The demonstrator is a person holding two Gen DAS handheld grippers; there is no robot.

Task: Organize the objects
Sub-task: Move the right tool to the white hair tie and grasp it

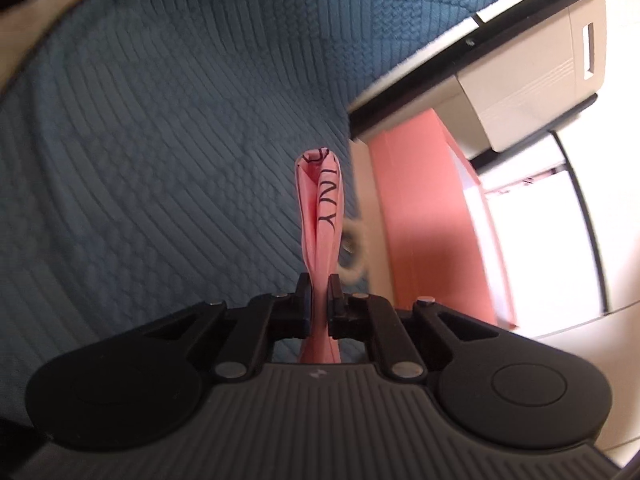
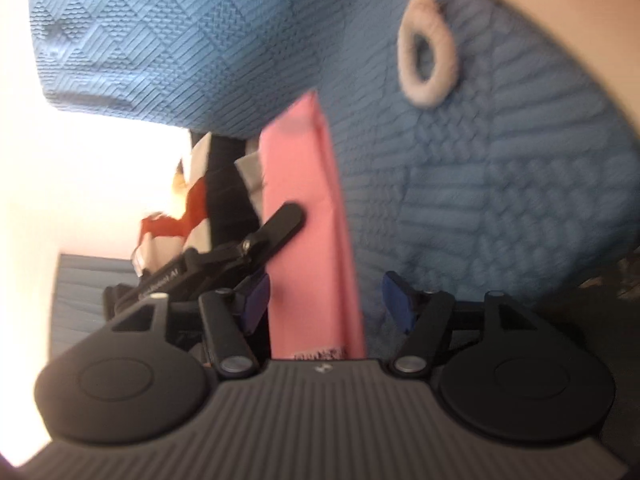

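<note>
The blue quilted bedspread (image 1: 160, 160) is the biggest thing here, spreading out beyond the fingers of both grippers and filling most of each view. Past the right-hand finger of the left gripper (image 1: 319, 304), off the bed's edge, stands a salmon-pink panel (image 1: 424, 220) with a beige box-like unit (image 1: 532, 72) above it; what they are I cannot tell.

The task's thing in hand is a pink cloth bag (image 1: 320, 216) with dark lettering. The left gripper's fingers are pressed together on it, pinching its gathered lower part so that the rest stands up as a folded strip beyond the tips. In the right wrist view the same pink cloth runs up between the fingers of the right gripper (image 2: 328, 304), but those fingers are spread: the cloth lies close to the left-hand blue pad (image 2: 256, 300) and clear of the right-hand one, so nothing is gripped there.

Smallest is a pale fuzzy hair tie (image 2: 426, 50), lying loose on the bedspread well beyond the right gripper's fingertips, and just beside the pink cloth in the left wrist view.

By my judgement the organizing is only partway: the bag is picked up but not placed, and the hair tie looks untouched.
</note>
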